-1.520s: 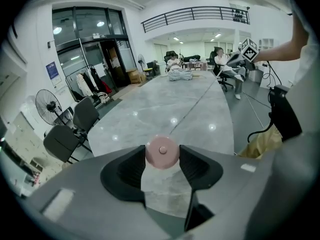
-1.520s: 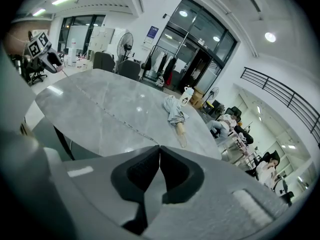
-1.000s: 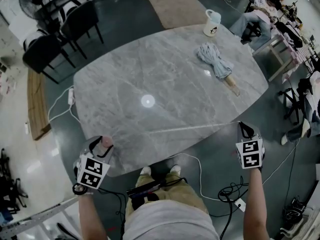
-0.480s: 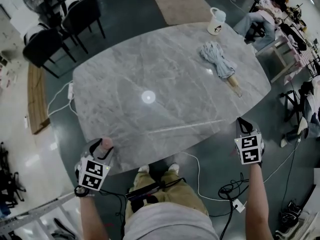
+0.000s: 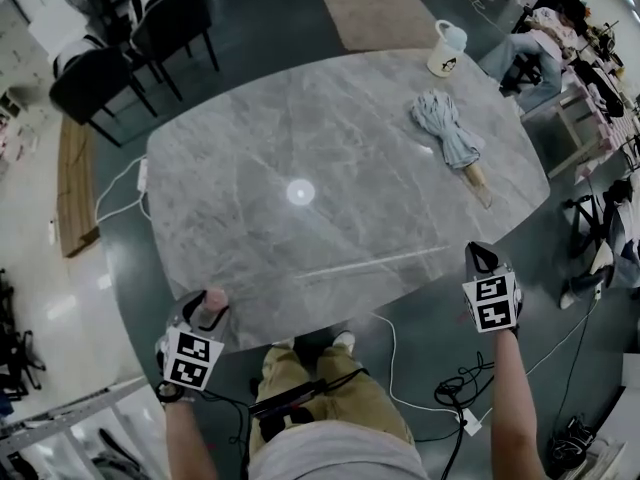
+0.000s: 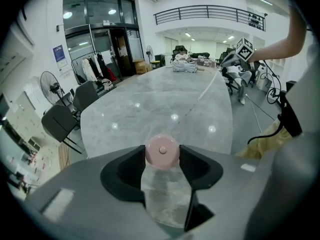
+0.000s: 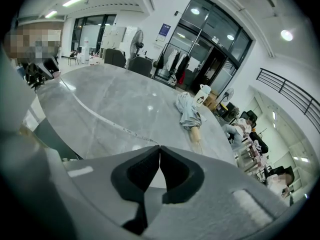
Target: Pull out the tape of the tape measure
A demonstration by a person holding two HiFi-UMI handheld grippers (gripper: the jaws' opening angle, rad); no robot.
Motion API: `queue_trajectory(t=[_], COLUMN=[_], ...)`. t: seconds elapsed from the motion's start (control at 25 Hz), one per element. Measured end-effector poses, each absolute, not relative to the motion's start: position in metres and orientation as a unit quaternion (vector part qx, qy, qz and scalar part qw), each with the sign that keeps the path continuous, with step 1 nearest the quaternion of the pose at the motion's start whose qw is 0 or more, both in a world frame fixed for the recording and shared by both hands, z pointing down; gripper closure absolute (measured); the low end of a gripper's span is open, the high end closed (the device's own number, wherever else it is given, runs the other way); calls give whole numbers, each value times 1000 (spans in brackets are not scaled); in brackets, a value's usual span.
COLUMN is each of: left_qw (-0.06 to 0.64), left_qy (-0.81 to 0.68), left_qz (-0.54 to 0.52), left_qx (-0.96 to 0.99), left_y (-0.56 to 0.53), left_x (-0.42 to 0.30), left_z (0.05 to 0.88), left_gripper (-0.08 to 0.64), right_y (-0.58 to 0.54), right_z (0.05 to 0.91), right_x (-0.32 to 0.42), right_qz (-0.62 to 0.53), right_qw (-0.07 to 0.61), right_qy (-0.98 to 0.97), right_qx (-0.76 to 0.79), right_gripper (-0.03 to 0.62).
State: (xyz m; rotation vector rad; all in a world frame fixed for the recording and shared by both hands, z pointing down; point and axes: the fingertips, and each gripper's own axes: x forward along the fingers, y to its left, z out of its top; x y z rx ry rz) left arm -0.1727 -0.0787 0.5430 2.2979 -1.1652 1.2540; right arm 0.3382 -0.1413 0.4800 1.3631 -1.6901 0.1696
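My left gripper [image 6: 161, 151] is shut on the tape measure [image 6: 162, 189], a clear case with a pink round top, at the near left corner of the grey marble table [image 5: 300, 128]. The thin tape [image 5: 375, 262] runs out along the table's near edge to my right gripper [image 5: 480, 258], which hangs just off the near right edge. In the right gripper view the jaws are shut [image 7: 159, 150] and the tape [image 7: 100, 115] leads right up to their tips. The left gripper view shows the tape [image 6: 200, 96] reaching toward the right gripper [image 6: 235, 59].
A folded grey umbrella [image 5: 448, 133] and a white mug [image 5: 446, 50] lie at the far right of the table. Black chairs [image 5: 90, 83] stand off the far left. Cables [image 5: 400, 353] trail on the floor by the person's legs [image 5: 310, 378].
The head view has shifted a little. Both grippers stand much as before, the tape still stretched between them.
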Motion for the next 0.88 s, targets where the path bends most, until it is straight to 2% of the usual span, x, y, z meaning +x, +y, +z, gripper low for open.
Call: queue_trajectory(t=[0.88], left_qw=[159], left_qy=[-422], left_qz=[438], left_qx=[778], left_y=[-69], left_x=[-169], left_z=[574], left_gripper=[327], right_y=[-152], right_z=[551], right_x=[321], right_qz=[114], right_qw=[482], right_qy=[-713], right_qx=[496], right_gripper=[583])
